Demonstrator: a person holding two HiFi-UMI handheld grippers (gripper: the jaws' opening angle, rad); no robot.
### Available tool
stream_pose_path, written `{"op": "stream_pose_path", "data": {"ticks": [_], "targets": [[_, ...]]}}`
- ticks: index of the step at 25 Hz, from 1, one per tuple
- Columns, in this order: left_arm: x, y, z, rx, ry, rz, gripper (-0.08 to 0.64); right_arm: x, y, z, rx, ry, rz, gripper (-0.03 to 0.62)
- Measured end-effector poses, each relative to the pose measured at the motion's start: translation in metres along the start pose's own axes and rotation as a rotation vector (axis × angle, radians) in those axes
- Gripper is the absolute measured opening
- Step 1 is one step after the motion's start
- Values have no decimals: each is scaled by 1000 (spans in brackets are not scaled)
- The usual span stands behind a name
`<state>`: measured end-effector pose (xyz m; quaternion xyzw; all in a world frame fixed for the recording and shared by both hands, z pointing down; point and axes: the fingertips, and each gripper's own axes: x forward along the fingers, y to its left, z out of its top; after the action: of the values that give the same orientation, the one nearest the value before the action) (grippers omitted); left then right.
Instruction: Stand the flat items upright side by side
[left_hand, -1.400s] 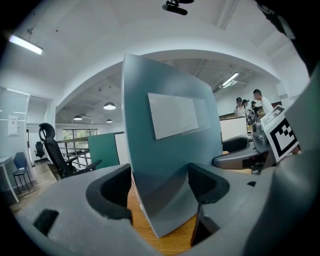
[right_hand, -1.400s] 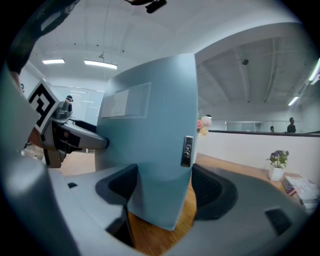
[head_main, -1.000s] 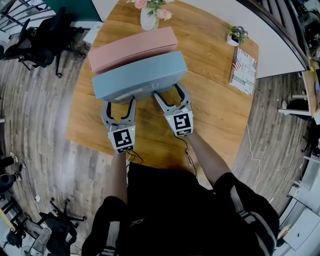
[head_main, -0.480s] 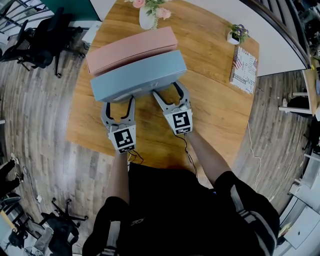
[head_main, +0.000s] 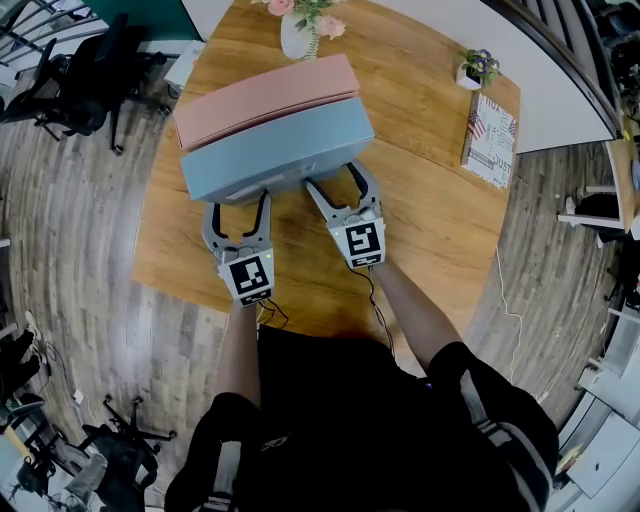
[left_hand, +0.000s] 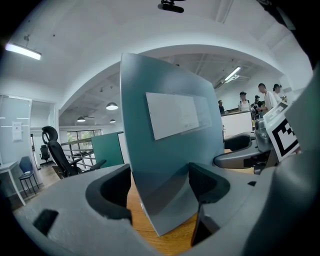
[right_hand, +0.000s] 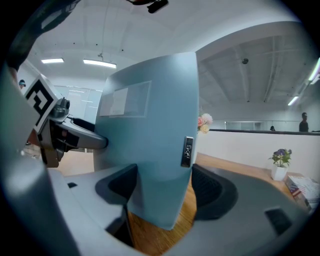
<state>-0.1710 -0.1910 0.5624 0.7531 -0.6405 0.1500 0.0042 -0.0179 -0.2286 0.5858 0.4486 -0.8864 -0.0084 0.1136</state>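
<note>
Clamped with both claws: left gripper (head_main: 238, 200) and right gripper (head_main: 335, 180), jaws pressed on either side of the near part of a flat blue-grey cardboard box (head_main: 270, 150). Held forward side by side on bent forearms (head_main: 400, 300), marker cubes (head_main: 248, 277) facing up. Set on a round wooden table (head_main: 430, 230), flush against a flat pink cardboard box (head_main: 265, 100) behind. Seen only from the gripper views: lower corner down on the wood; from the right one, a small dark sticker (right_hand: 187, 150). Farther back, a printed book (head_main: 490, 130), a white vase (head_main: 294, 40) holding pink flowers (head_main: 325, 27), a small white pot (head_main: 466, 80) holding a purple-flowered plant (head_main: 478, 65).
</note>
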Motion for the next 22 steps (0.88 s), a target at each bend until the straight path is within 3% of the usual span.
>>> {"op": "stream_pose_path", "data": {"ticks": [22], "targets": [[8, -2, 1, -1, -9, -12, 376, 4, -6, -1, -3, -3, -6, 345]]}}
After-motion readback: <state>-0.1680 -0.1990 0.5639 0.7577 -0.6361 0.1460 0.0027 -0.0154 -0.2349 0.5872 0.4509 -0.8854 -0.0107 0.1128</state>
